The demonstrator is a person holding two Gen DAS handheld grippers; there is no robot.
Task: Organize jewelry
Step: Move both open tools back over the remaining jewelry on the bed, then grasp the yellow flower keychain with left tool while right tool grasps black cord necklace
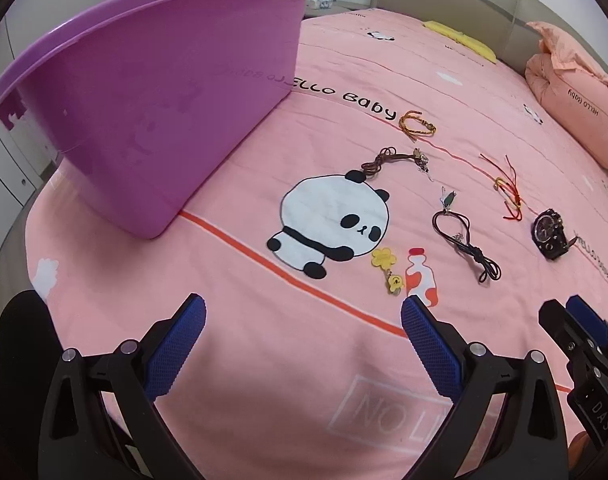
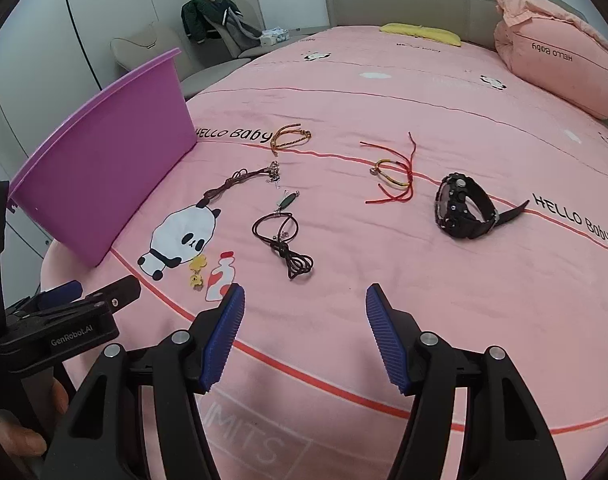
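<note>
Left gripper (image 1: 304, 316): I see jaws apart, empty; yellow flower charm (image 1: 387, 270) just beyond the right pad.
Right gripper (image 2: 305, 306): jaws apart, empty; black cord necklace (image 2: 284, 242) ahead-left, long axis near-to-far.
Purple tub (image 1: 152, 92): far left.

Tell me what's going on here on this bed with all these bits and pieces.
A person holds two grippers over a pink bedspread, both open and empty. The left gripper and right gripper hang above scattered jewelry: a black watch, cord necklaces and bracelets. A purple tub stands on the left. Nothing is picked up yet.
</note>
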